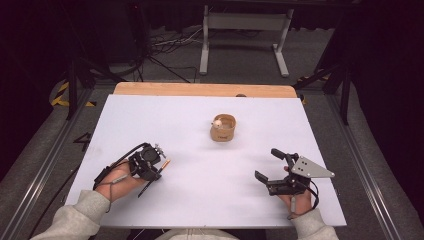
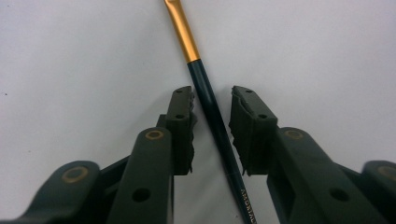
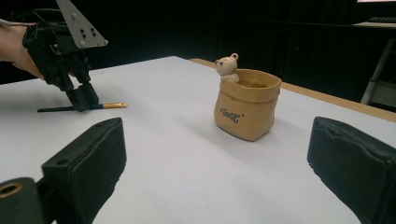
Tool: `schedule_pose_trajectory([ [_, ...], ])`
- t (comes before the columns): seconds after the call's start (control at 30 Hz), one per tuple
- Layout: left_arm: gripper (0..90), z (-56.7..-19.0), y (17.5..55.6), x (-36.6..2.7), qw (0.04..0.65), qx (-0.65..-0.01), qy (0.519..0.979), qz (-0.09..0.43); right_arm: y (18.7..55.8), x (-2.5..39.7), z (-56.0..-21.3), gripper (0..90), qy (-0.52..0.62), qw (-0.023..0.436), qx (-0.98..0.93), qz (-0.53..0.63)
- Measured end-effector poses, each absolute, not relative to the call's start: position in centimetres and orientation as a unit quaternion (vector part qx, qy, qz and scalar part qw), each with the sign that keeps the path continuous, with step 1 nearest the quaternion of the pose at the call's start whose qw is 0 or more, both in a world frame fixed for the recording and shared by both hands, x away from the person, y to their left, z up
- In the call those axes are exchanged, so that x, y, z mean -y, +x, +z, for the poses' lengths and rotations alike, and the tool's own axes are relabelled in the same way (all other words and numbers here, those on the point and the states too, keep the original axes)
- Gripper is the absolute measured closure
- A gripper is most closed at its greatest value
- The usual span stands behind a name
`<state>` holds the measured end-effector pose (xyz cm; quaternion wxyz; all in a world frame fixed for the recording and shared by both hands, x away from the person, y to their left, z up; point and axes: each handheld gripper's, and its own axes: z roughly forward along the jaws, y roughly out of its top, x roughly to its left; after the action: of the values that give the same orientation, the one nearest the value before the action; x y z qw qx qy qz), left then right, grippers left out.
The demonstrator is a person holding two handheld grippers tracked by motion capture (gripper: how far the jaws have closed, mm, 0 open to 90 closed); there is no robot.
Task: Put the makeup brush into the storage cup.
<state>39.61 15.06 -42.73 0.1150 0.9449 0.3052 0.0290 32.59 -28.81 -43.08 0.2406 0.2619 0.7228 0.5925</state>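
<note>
Your left gripper (image 2: 212, 128) stands over a thin brush (image 2: 208, 100) that lies flat on the white table (image 1: 210, 200), well to the left of the tan cup (image 1: 223, 128) and nearer you than it. The jaws are parted, one on each side of the dark handle, not yet pressing it. The brush looks light, stiff and smooth, so it will likely roll or slip if you pinch off-centre. Close on the dark handle where the jaws now straddle it, just behind the gold collar (image 2: 183, 29), and squeeze gently; its low, round shaft gives little to bite. Your right gripper (image 3: 219, 163) hangs released and empty, to the right of the cup and nearer you. The cup, with its small bear (image 3: 227, 66) on the rim, looks like ceramic and may tip if knocked.
</note>
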Motion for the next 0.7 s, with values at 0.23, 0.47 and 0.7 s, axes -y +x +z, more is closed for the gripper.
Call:
schedule_pose_trajectory([
  [0.23, 81.7, -42.71, 39.49, -15.02, 0.108, -0.297, 0.948, 0.028, 32.58, 28.77, -43.08, 4.7, 0.261, 0.242, -0.724, 0.590],
  [0.47, 82.0, -42.67, 39.52, -14.95, 0.105, -0.295, 0.949, 0.028, 32.58, 28.77, -43.08, 4.8, 0.261, 0.243, -0.725, 0.590],
  [0.7, 82.1, -42.21, 39.55, -14.97, 0.112, -0.298, 0.948, 0.030, 32.59, 28.75, -43.08, 4.9, 0.260, 0.244, -0.725, 0.589],
])
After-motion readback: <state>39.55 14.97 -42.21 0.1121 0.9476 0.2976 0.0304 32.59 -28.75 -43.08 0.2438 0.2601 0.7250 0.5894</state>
